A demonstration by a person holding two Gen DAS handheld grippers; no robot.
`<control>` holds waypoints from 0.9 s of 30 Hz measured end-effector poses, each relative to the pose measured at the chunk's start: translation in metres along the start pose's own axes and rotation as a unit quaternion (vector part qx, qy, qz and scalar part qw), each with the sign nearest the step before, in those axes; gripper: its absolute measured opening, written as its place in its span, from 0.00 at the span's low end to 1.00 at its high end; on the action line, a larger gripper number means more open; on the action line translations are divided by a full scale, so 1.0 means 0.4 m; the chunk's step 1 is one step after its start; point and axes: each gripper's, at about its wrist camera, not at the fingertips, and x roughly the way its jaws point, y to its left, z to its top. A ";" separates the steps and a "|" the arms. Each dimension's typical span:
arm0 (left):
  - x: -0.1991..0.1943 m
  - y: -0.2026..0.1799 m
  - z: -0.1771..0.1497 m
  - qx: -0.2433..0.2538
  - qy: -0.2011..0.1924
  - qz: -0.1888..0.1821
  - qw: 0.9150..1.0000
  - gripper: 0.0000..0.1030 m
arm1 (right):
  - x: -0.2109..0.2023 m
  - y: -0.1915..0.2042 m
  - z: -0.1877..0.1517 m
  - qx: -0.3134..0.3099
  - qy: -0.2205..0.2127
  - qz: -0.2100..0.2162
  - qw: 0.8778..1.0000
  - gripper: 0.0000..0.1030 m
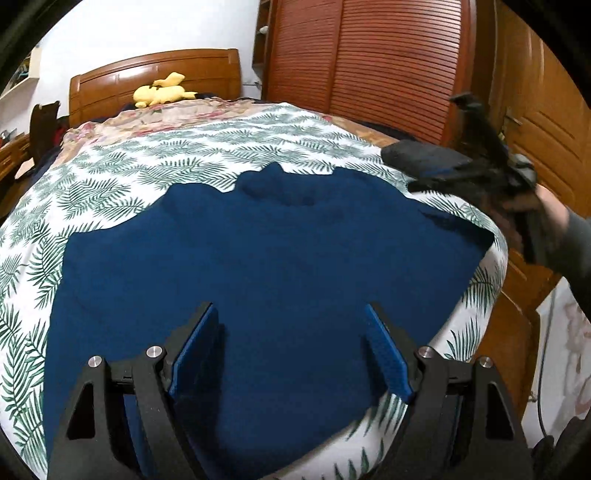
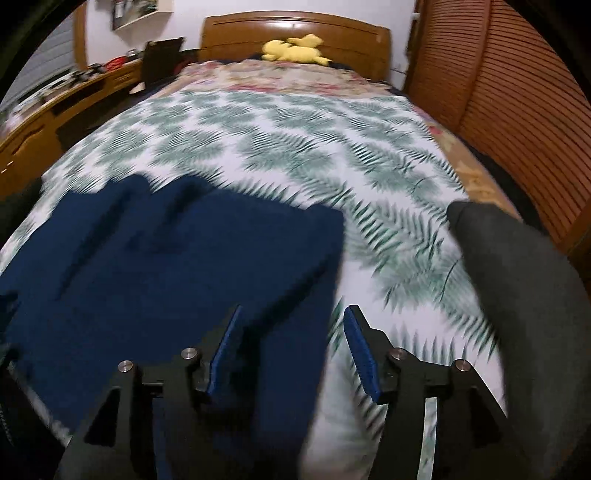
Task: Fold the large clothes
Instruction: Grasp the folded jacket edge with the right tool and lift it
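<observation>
While no bin, basket or other container shows in either view, the carrying surface is a bed under a white sheet printed with green fern leaves, and a dark blue garment lies spread on it at the near end.

Left gripper: jaws wide apart, blue pads clear of the cloth, nothing between them. It hovers over the garment's near portion.

Right gripper: jaws parted, nothing clamped. Its left finger stands over the blue cloth, its right finger over bare sheet, so the garment's right edge runs between them.

Left wrist view only: the right gripper itself, blurred, held in a hand with a grey sleeve, above the bed's right edge beside the garment's far right corner. This view also shows the garment's whole spread, reaching the bed's right edge.

Right wrist view only: a desk along the bed's left side and a dark grey fabric shape at the right; what it is cannot be told. This view is blurred.

Both views: a yellow plush toy at the wooden headboard and a slatted wardrobe along the right side.

Garment condition: flat, mostly smooth, plain blue, with raised wrinkles and an uneven outline along its far edge.
</observation>
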 end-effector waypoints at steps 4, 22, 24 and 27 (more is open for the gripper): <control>0.008 -0.025 -0.004 0.013 0.006 0.000 1.000 0.79 | -0.060 0.006 -0.094 0.002 0.005 0.021 1.000 0.70; 0.042 -0.047 -0.018 0.033 0.022 0.005 0.999 0.79 | -0.025 -0.097 -0.190 0.103 0.033 0.029 0.994 0.81; 0.044 -0.048 -0.019 0.033 0.023 0.006 0.999 0.79 | -0.031 -0.089 -0.195 0.103 0.030 0.029 0.994 0.81; 0.048 -0.049 -0.018 0.034 0.024 0.006 0.999 0.79 | -0.032 -0.079 -0.196 0.101 0.029 0.035 0.994 0.81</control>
